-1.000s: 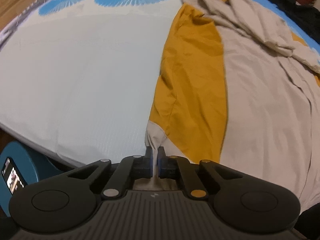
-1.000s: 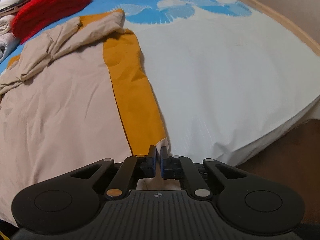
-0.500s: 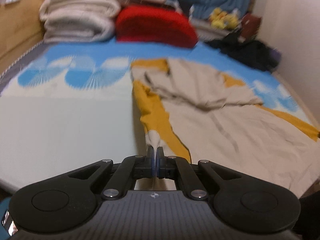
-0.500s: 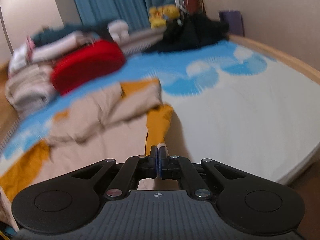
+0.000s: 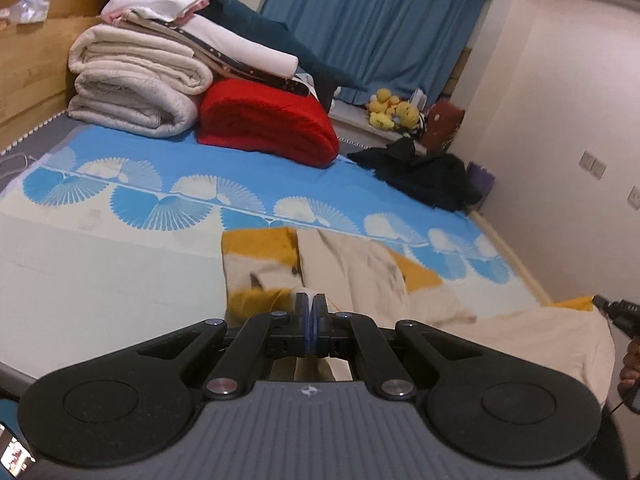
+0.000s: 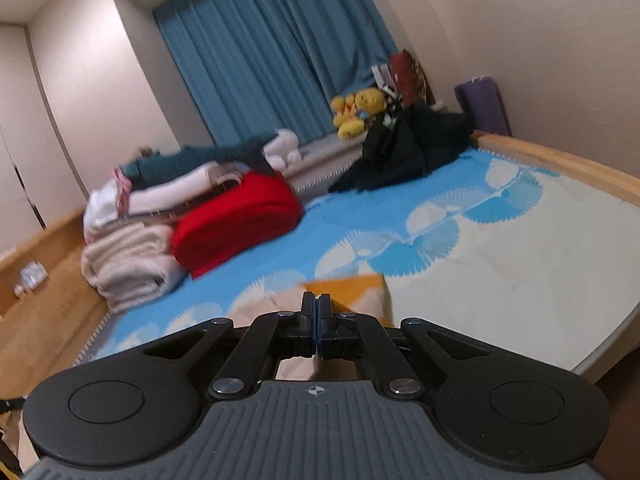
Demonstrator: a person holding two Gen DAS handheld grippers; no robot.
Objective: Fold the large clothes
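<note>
A large beige and mustard-yellow garment (image 5: pixel 352 268) lies on the bed, its near hem lifted off the sheet. My left gripper (image 5: pixel 311 300) is shut on one bottom corner of the garment. My right gripper (image 6: pixel 316 300) is shut on the other bottom corner (image 6: pixel 348 292). In the left wrist view the right gripper's tip (image 5: pixel 616 308) shows at the far right, holding a raised yellow corner. The garment's lower part hangs between the two grippers; much of it is hidden under the gripper bodies.
The bed has a white and blue fan-patterned sheet (image 5: pixel 120 272). At its head lie folded cream blankets (image 5: pixel 132 92), a red folded blanket (image 5: pixel 268 124) and a dark garment (image 5: pixel 420 172). Plush toys (image 6: pixel 356 112) sit by the blue curtain (image 5: pixel 372 28). A wooden bed frame (image 6: pixel 560 160) runs along the right.
Both grippers have risen and tilted up with the garment's bottom corners, carrying the hem toward the garment's top. The views went from looking down on the flat garment to looking across the bed.
</note>
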